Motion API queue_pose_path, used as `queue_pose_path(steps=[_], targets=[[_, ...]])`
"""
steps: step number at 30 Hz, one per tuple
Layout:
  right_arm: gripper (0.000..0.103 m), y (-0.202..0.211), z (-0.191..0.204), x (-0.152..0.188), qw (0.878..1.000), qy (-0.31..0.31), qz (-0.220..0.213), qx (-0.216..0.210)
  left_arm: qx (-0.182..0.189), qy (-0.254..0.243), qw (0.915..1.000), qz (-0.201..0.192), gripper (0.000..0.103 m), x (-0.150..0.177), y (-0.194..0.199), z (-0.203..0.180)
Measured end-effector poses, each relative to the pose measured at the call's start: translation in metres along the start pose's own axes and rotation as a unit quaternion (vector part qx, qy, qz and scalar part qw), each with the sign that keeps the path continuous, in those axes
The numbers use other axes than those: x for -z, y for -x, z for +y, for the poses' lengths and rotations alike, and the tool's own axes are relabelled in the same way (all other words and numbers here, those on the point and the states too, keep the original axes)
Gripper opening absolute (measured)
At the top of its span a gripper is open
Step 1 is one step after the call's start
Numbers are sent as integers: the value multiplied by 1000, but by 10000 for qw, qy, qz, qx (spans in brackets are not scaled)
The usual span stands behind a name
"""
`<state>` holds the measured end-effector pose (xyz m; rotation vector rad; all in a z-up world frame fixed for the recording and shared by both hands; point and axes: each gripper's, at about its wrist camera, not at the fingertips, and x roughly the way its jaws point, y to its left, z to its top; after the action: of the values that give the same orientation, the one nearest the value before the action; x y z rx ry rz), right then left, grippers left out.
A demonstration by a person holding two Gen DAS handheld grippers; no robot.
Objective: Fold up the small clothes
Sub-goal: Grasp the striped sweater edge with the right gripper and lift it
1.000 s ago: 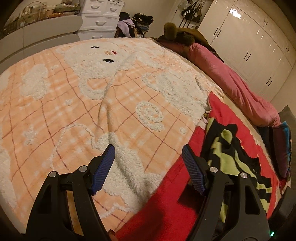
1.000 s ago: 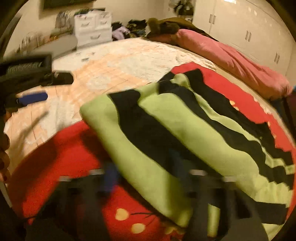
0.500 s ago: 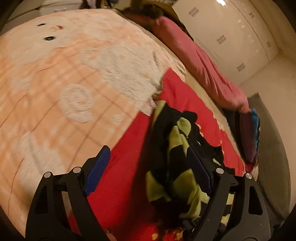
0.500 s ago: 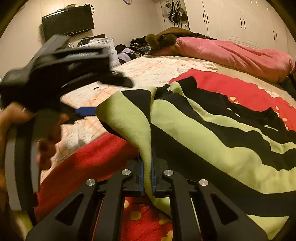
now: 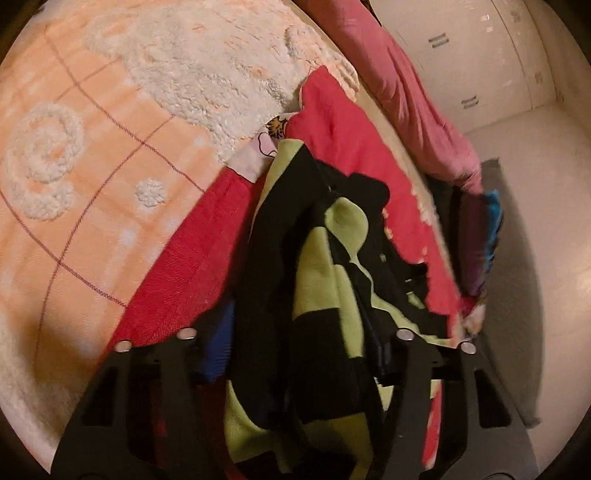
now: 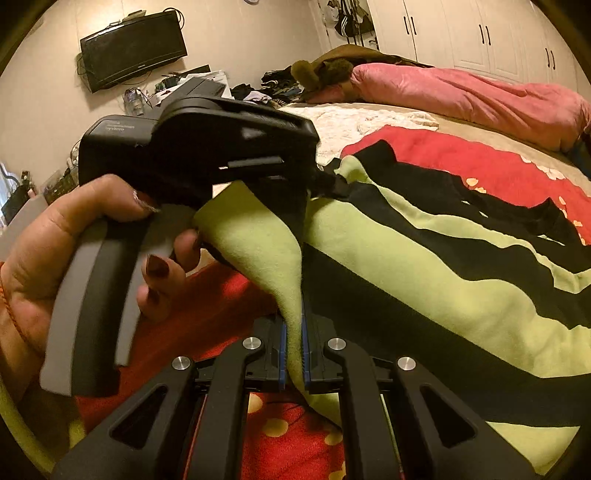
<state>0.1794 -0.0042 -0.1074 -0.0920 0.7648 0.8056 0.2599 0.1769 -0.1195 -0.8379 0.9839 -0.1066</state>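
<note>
- Bed (image 5: 92, 192) with an orange checked blanket, fluffy white patches.
- Pink duvet (image 6: 461, 96) along its far right edge.
- White wardrobes (image 6: 480, 33) far right.
- TV (image 6: 133, 48) on the far left wall.
- Warm, dim light.

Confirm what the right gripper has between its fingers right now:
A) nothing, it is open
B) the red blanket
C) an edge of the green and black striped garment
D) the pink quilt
C: in the right wrist view the right gripper is shut on a fold of the green and black striped garment, pinched between its blue pads, with the red blanket lying underneath.
</note>
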Motion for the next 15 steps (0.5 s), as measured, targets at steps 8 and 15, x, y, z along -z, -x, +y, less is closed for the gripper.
queue_pose_path(steps=[8, 15], targets=[[5, 12, -5, -3, 9999, -76, -103, -57, 2, -295, 9991, -298, 11, 8, 16, -27], [5, 41, -14, -6, 9992, -154, -360, -10, 216, -394, 9978, -494, 10, 17, 33, -58]])
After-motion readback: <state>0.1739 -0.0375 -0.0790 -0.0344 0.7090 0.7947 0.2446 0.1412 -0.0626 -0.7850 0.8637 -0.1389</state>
